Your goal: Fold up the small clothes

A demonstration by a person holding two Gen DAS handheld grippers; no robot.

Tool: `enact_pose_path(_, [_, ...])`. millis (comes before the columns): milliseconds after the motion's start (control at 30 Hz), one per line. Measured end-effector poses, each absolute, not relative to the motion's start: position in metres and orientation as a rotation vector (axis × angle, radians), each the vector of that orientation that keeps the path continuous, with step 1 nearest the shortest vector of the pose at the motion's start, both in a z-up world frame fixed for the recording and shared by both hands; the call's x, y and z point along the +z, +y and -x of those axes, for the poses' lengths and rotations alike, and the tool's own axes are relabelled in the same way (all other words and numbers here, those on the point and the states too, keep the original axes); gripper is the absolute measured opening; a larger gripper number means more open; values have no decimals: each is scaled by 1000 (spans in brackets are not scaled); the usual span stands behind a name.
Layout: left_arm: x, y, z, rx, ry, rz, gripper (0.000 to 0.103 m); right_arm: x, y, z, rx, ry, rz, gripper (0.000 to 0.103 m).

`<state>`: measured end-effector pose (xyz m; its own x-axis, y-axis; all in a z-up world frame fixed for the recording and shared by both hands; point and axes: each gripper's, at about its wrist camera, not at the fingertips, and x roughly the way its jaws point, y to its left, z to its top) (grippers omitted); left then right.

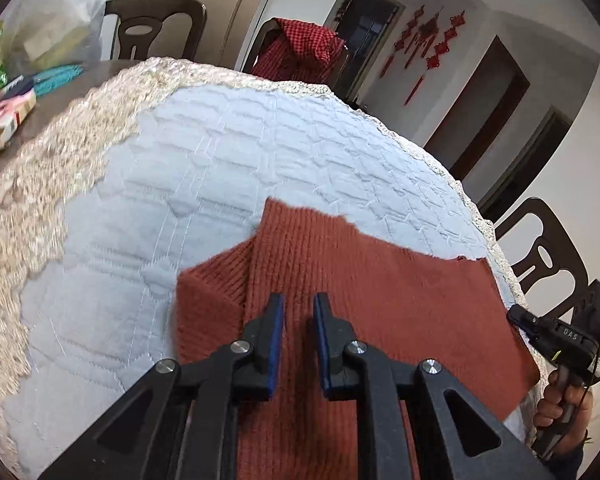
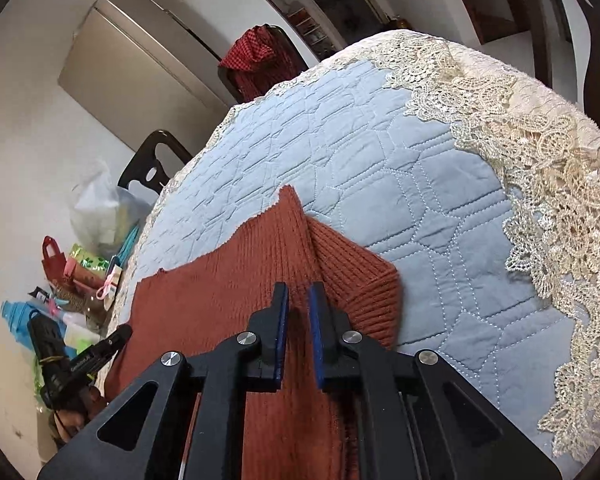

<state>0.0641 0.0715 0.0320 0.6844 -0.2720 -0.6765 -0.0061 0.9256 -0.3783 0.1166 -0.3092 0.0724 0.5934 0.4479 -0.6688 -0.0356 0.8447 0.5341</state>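
A rust-red ribbed knit garment [image 1: 372,280] lies flat on the pale blue quilted cover [image 1: 204,168]; it also shows in the right wrist view [image 2: 236,276]. A sleeve is folded in at one side [image 1: 212,280], and the other sleeve shows in the right wrist view [image 2: 356,276]. My left gripper [image 1: 299,300] hovers over the garment, jaws a small gap apart, nothing between them. My right gripper [image 2: 299,290] sits over the garment near its sleeve fold, jaws a narrow gap apart and empty. The right gripper also shows in the left wrist view [image 1: 560,336], the left gripper in the right wrist view [image 2: 88,356].
The quilt has a cream lace border [image 2: 540,168]. Dark chairs [image 1: 156,28] stand around the table, one draped with a red checked cloth [image 1: 300,48]. Bags and small items [image 1: 16,72] sit at the table's far side.
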Motion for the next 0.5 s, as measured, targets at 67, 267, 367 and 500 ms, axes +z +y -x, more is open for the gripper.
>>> enact_pose_path(67, [43,66,-69,-161,782,345,17,83,-302,-119,303,877,-478,12])
enact_pose_path(267, [49,55,-109,-124,788,302,17,91,-278,-153,332,880,-438,12])
enact_pose_path(367, [35,60,-122,-72,821,305,17,77,-281,-172,285,917,-465,12])
enact_pose_path(500, [20,71,-120,-78,832,384,18,60,-300,-179,248,921,-559,7])
